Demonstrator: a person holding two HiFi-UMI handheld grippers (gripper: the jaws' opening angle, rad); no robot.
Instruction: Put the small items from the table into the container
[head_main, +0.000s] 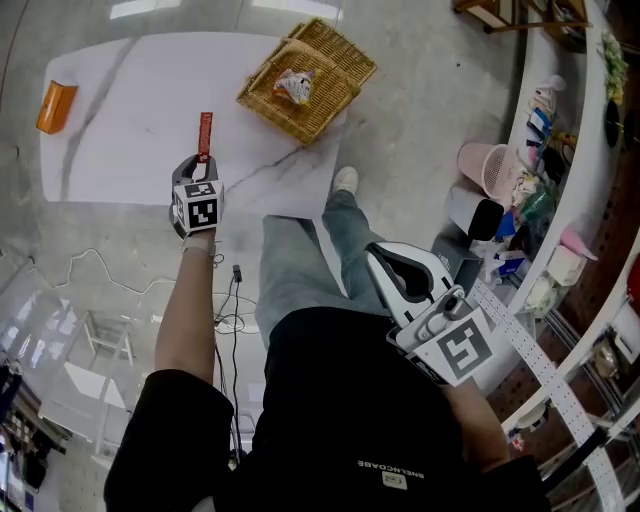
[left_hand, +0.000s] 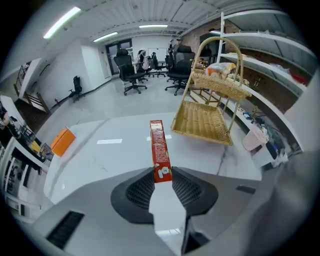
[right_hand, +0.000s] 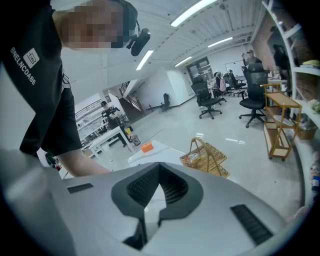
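My left gripper (head_main: 203, 158) is shut on the near end of a long red box (head_main: 205, 134), lifted above the white table (head_main: 120, 150). In the left gripper view the red box (left_hand: 159, 146) sticks out forward from between the pads (left_hand: 142, 189) toward the two-tier wicker basket (left_hand: 204, 120). The basket (head_main: 330, 52) stands at the table's far right corner, with a snack packet (head_main: 295, 87) in it. An orange item (head_main: 56, 106) lies at the table's left edge. My right gripper (head_main: 374, 256) is held near my body, shut and empty; its view shows the basket (right_hand: 206, 159) far off.
A pink bin (head_main: 487, 168) and crowded shelves (head_main: 560, 150) stand to the right. Cables (head_main: 232, 300) lie on the floor by the table's near edge. Office chairs (left_hand: 131, 67) stand far behind the table.
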